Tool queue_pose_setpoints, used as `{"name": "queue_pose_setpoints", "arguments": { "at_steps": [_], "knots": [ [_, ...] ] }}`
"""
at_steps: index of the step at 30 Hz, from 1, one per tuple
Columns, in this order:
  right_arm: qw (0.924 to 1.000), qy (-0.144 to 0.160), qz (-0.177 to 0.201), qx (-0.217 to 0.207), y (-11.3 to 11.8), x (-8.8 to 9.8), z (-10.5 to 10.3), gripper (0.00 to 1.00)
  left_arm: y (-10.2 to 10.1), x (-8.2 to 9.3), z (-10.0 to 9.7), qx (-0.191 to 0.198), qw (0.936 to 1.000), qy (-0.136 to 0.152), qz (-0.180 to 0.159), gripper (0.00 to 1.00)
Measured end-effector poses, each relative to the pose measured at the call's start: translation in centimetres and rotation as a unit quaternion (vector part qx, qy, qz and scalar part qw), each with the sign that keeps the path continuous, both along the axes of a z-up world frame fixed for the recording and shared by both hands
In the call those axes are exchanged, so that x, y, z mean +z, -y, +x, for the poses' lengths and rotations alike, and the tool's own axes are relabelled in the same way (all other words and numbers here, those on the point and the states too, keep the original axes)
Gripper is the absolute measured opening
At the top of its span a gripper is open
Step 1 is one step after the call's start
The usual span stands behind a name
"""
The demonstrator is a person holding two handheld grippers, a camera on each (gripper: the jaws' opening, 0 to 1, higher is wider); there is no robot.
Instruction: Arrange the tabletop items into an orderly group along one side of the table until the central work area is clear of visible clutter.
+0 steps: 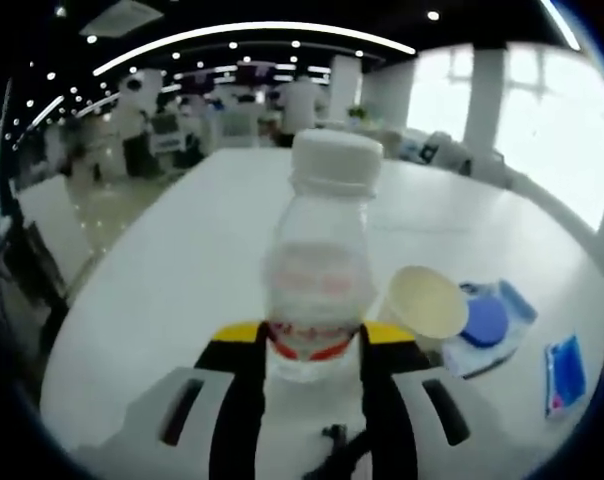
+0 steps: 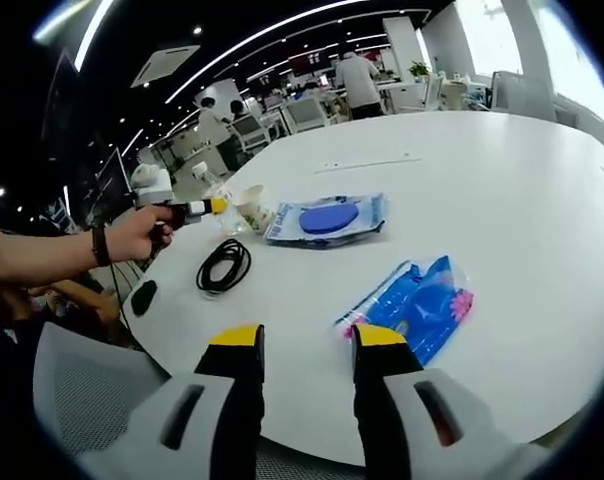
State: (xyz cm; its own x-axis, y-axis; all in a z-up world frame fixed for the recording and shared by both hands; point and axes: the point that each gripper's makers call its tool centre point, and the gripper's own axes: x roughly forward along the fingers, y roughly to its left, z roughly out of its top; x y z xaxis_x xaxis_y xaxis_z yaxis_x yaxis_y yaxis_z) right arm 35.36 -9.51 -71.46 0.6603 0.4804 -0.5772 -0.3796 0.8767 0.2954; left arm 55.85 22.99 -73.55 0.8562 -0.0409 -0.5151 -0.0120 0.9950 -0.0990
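The left hand-held gripper (image 1: 314, 345) is clamped on a clear bottle (image 1: 317, 270) with a white cap, its jaws pressed against the bottle's lower sides. Whether the bottle stands on the counter (image 1: 182, 270) or is lifted just off it, I cannot tell. Just beside the bottle sits a paper cup (image 1: 427, 303), and past the cup a clear packet with a blue disc (image 1: 487, 322); a blue pouch (image 1: 565, 373) lies farther from the bottle.

In the right gripper view, the right hand-held gripper (image 2: 305, 345) hangs partly open and empty over the near counter edge. A coiled black cable (image 2: 222, 266) lies near the bottle (image 2: 210, 190), and the pouch (image 2: 412, 300) is well apart from it.

Judging from this, the task is early — bottle, cup and packet cluster loosely near one edge, while cable and pouch look ungrouped
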Motion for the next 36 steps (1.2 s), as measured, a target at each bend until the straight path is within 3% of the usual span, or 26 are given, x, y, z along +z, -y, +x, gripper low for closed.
{"name": "queue_pose_setpoints", "arguments": {
  "at_steps": [16, 21, 27, 36],
  "knots": [
    [1.0, 0.002, 0.004, -0.005, 0.2, 0.2, 0.1, 0.34, 0.4, -0.1, 0.4, 0.015, 0.9999, -0.005, -0.001, 0.34],
    [0.9999, 0.007, 0.004, -0.009, 0.3, 0.3, 0.3, 0.38, 0.4, -0.2, 0.3, 0.017, 0.9997, -0.013, -0.016, 0.35],
    [0.9999, 0.007, 0.008, -0.003, 0.0, 0.4, 0.2, 0.37, 0.6, 0.5, 0.2, 0.011, 0.9999, -0.002, -0.012, 0.38],
    [0.9998, 0.008, 0.016, -0.002, -0.1, 0.5, 0.2, 0.36, 0.2, 0.9, -1.4, 0.014, 0.9998, -0.005, -0.01, 0.38]
  ]
}}
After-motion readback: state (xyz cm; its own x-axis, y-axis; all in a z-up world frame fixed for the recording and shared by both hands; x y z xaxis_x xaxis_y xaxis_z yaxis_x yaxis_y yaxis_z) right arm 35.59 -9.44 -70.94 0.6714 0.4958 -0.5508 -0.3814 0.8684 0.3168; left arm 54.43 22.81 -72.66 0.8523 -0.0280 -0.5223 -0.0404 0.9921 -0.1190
